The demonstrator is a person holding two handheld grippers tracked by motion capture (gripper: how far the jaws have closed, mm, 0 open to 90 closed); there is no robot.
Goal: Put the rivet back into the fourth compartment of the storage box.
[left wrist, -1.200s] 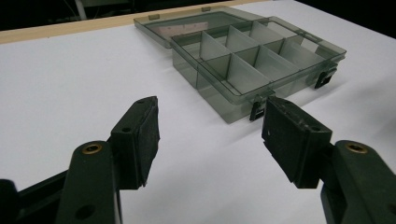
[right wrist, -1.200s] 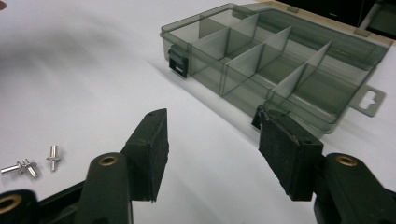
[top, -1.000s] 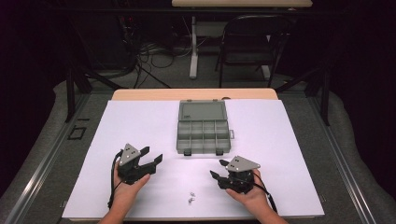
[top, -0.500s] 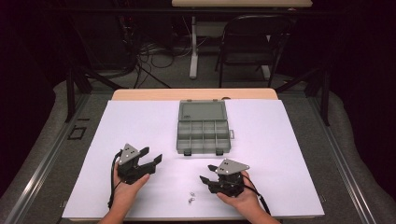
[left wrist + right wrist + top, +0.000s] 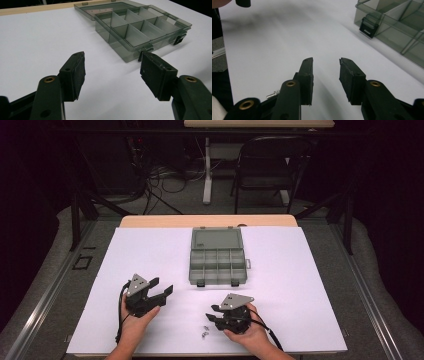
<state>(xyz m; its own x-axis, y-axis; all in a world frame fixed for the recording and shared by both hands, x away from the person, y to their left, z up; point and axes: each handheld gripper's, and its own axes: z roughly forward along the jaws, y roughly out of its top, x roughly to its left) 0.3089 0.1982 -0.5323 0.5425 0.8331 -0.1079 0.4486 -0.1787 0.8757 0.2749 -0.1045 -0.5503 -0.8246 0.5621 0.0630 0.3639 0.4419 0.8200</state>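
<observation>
A grey see-through compartment box (image 5: 217, 262) lies open in the middle of the white table, its lid folded back; it also appears in the left gripper view (image 5: 140, 27). Small metal screws (image 5: 204, 331) lie near the front edge. My right gripper (image 5: 211, 314) points left just above and to the right of them. Its jaws have just been closing and still stand apart, with nothing between them (image 5: 325, 61). One screw (image 5: 273, 94) peeks out beside its left jaw. My left gripper (image 5: 162, 287) rests open at the front left, aimed at the box (image 5: 111, 56).
The box's front latch (image 5: 368, 26) faces the right gripper. A white sheet (image 5: 310, 270) covers the table, with a wooden edge (image 5: 207, 221) at the back. A black chair (image 5: 270, 165) and cables stand behind the table.
The right gripper has slid left toward the screws and its jaws have narrowed. The left gripper has stayed in place.
</observation>
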